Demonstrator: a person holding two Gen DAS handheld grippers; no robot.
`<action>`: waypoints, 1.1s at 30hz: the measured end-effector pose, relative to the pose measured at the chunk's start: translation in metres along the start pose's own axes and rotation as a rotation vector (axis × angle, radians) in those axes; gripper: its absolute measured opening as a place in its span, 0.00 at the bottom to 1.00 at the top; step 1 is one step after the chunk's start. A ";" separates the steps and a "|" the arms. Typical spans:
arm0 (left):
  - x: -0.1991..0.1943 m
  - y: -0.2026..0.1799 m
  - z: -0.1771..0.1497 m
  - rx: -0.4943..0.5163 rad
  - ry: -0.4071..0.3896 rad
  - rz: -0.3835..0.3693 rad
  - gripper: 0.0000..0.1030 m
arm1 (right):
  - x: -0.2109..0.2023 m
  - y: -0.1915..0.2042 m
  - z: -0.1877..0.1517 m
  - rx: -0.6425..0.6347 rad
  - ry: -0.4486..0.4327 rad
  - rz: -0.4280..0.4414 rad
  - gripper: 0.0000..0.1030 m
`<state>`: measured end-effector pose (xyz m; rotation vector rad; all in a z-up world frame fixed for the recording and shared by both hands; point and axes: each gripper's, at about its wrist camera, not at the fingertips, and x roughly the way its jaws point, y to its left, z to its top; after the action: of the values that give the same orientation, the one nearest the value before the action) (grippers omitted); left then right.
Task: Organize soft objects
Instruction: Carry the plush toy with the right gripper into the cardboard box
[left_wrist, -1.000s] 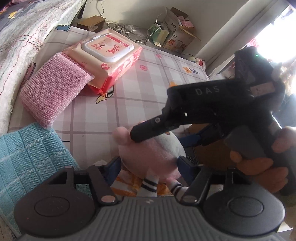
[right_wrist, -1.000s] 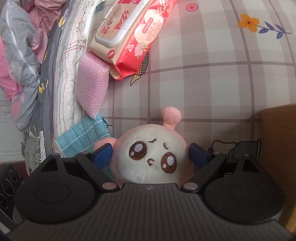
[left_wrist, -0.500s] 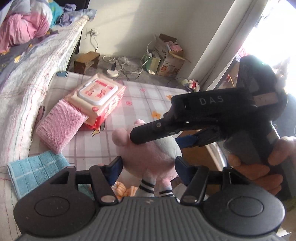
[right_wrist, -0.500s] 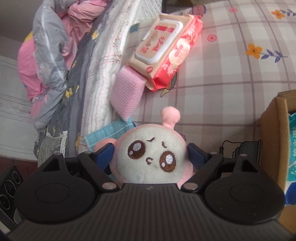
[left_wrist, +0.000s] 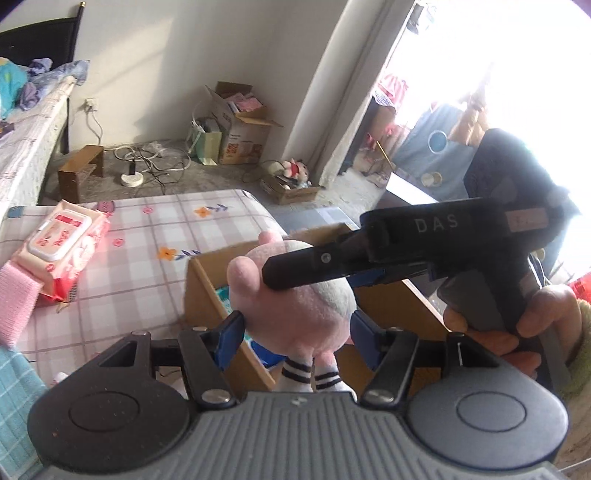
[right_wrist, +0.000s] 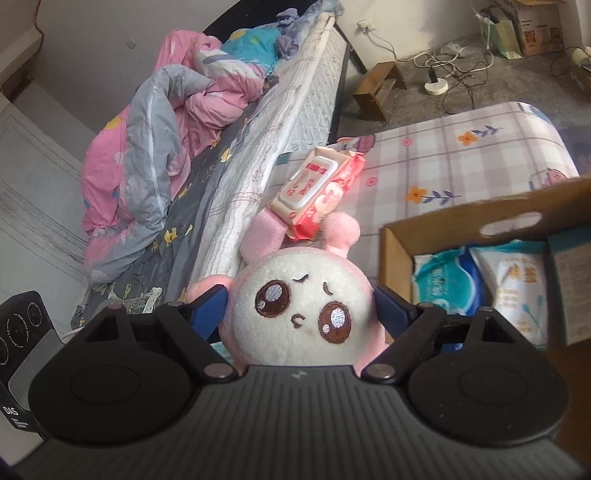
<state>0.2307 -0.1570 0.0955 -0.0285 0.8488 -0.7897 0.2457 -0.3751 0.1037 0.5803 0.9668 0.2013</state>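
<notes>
A pink and white plush toy (left_wrist: 291, 302) hangs in the air, held from two sides. My left gripper (left_wrist: 295, 326) is shut on its pink body from behind, striped legs dangling below. My right gripper (right_wrist: 299, 304) is shut on its round head, face (right_wrist: 295, 299) toward that camera. In the left wrist view the right gripper's black body (left_wrist: 436, 229) crosses above the toy, with a hand (left_wrist: 517, 328) on its grip. An open cardboard box (left_wrist: 201, 284) (right_wrist: 461, 218) lies just below and beyond the toy.
A wet wipes pack (left_wrist: 61, 236) (right_wrist: 317, 184) and a pink cloth (left_wrist: 16, 295) (right_wrist: 262, 236) lie on the plaid mat (left_wrist: 147, 258). A teal towel (left_wrist: 14, 387) is at the left. Tissue packs (right_wrist: 443, 280) sit in the box. A bed (right_wrist: 221, 147) flanks the mat.
Both grippers have risen with the plush toy between them and swung toward the cardboard box, which has come into view. The mat and its things have dropped away.
</notes>
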 end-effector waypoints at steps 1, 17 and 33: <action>0.008 -0.007 -0.002 0.012 0.018 -0.003 0.62 | -0.005 -0.013 -0.006 0.019 0.001 -0.007 0.83; 0.071 -0.020 -0.045 0.067 0.188 0.059 0.64 | 0.060 -0.147 -0.073 0.239 0.163 0.013 0.83; 0.019 -0.017 -0.053 0.104 0.093 0.153 0.67 | 0.055 -0.138 -0.069 0.228 0.124 -0.002 0.82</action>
<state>0.1917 -0.1670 0.0524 0.1647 0.8861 -0.6946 0.2071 -0.4412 -0.0417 0.7826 1.1187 0.1270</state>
